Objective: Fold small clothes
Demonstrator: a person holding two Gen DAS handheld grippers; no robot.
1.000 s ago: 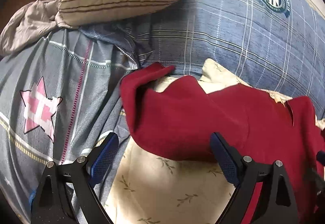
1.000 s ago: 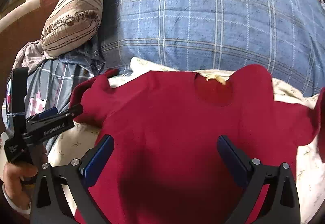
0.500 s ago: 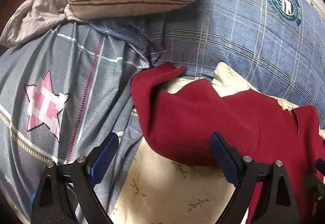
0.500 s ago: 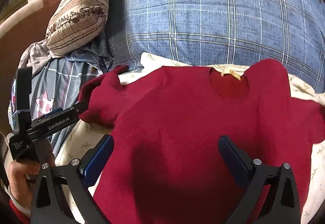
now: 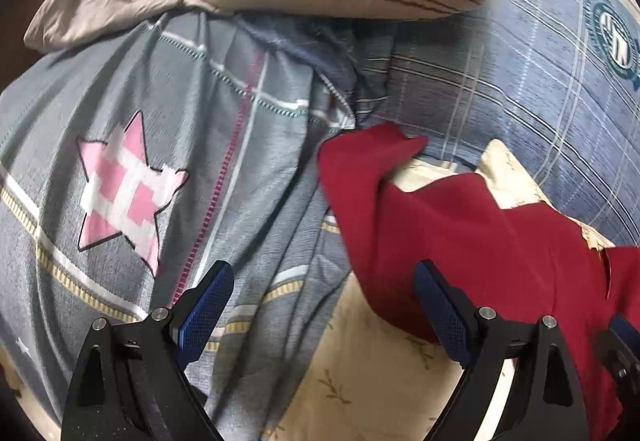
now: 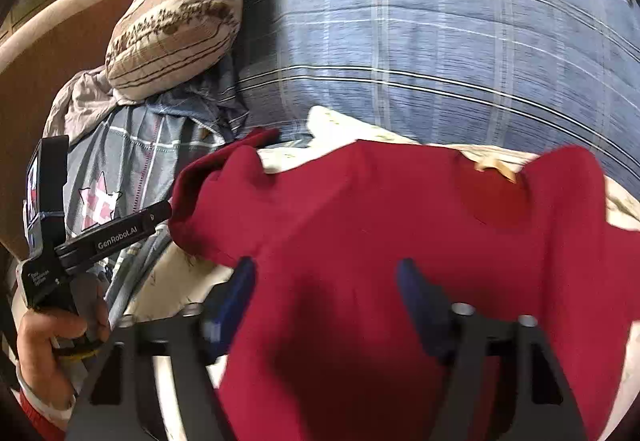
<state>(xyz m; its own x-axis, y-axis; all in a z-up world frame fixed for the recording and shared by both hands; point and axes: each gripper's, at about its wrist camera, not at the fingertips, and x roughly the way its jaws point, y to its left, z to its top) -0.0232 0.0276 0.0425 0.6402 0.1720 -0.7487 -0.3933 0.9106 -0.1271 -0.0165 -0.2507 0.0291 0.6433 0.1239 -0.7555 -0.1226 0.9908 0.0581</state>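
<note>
A: Where is the garment found, and what is being held?

B: The red shirt (image 6: 380,241) is spread front-up on a cream leaf-print cloth (image 5: 372,373), its neckline (image 6: 494,197) toward the blue plaid duvet (image 6: 420,53). 1 sleeve (image 5: 360,157) is seen crumpled and partly turned under at the shirt's left edge, touching the grey star-print cover (image 5: 132,177). Nothing is held. The left gripper (image 5: 320,313) is spread wide, its right pad over the sleeve's lower hem. The right gripper (image 6: 324,293) is blurred, but a gap is seen between its pads, with nothing clamped.

A: What step is judged to be in hand?

B: The fold is judged barely begun; the crumpled sleeve should be smoothed or taken first.

A: How is that best done?

B: The sleeve should be pinched near its cuff, through 1 layer only, so the cream cloth beneath is not caught. It should be drawn flat, then laid across the chest in a straight line. The body should be pinned lightly by the right gripper so the shirt is not dragged.

A: What could go wrong?

B: The soft knit is likely to bunch if pulled quickly, and the bedding gives beneath, so light pressure is advised.
</note>
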